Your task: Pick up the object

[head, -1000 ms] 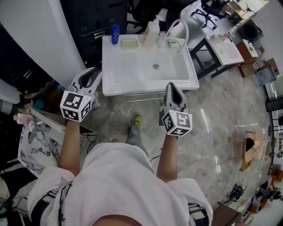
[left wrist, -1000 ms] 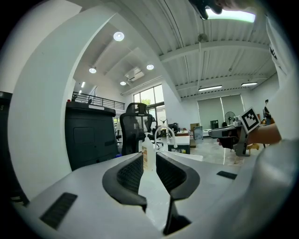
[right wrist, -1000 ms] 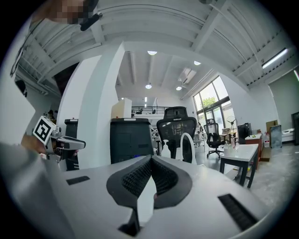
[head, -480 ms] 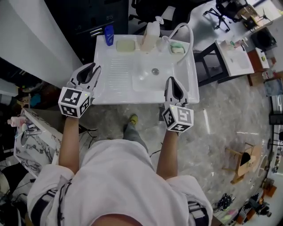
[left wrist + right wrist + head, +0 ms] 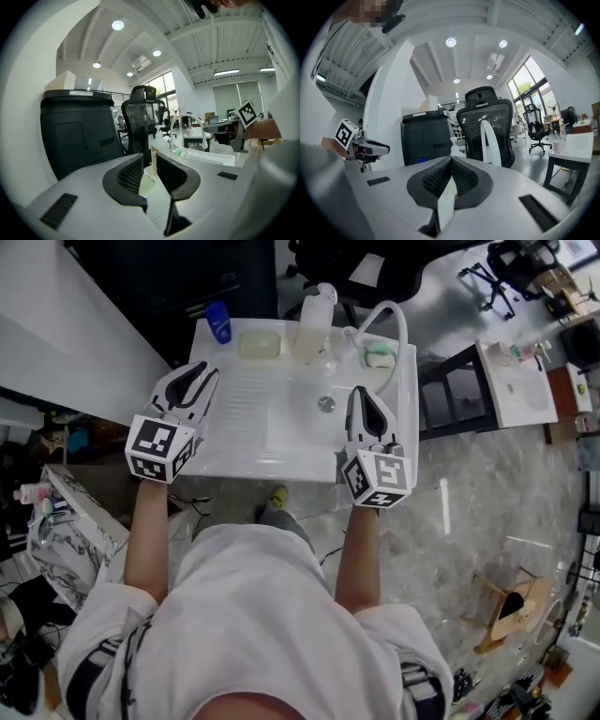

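Left hand-held gripper [image 5: 203, 376], white plastic with ribbed black pads, hovers at the sink's [image 5: 281, 432] left edge, its jaws a narrow gap apart and empty. The right hand-held gripper [image 5: 360, 392], same build, hangs over the near right rim with jaws pressed together on nothing. Along the glossy white sink's far rim sit one blue bottle [image 5: 218, 322], one pale-green rectangular bar [image 5: 260, 344] lying flat with its long axis left to right, one white bottle [image 5: 314, 315], one arched white faucet [image 5: 390, 317] and one green soap [image 5: 379, 354].
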Tool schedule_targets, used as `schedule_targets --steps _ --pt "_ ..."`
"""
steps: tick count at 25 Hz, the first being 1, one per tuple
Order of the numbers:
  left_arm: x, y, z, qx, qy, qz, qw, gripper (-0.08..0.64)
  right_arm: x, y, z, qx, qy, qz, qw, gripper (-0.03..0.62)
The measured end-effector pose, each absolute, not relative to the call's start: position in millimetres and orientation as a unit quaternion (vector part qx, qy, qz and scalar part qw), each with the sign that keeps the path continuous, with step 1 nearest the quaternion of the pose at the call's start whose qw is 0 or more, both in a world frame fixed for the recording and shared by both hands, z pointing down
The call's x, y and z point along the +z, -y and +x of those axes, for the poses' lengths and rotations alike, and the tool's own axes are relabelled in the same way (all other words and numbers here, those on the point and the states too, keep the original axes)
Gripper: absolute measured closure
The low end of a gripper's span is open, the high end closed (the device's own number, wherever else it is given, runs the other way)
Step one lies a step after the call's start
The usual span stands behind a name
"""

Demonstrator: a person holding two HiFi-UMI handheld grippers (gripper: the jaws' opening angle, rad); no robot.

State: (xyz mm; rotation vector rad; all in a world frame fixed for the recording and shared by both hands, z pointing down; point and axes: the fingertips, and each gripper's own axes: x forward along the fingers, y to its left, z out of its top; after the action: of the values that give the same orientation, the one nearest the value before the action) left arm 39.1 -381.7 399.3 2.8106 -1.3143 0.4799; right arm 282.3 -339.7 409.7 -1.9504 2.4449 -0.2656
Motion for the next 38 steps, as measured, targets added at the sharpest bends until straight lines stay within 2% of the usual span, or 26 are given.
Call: schedule_targets --steps 11,18,25,38 --pt "406 398 40 0.204 0.415 0.886 -0.034 0.476 431 376 270 -0.109 -0.791 -0.601 0.009 0.586" --pt "415 425 30 0.206 0.401 0.892 -0.023 0.476 427 403 256 -0.098 -0.79 -0.605 -0.001 0.586" --pt "452 464 40 0.219 0.36 0.907 -0.007 0.476 445 425 253 -0.1 -0.775 -0.624 -0.018 0.586" --pt "529 516 71 0.307 0.274 0.91 -0.041 0.476 470 454 246 -0.115 -0.761 -0.638 -0.029 0.586"
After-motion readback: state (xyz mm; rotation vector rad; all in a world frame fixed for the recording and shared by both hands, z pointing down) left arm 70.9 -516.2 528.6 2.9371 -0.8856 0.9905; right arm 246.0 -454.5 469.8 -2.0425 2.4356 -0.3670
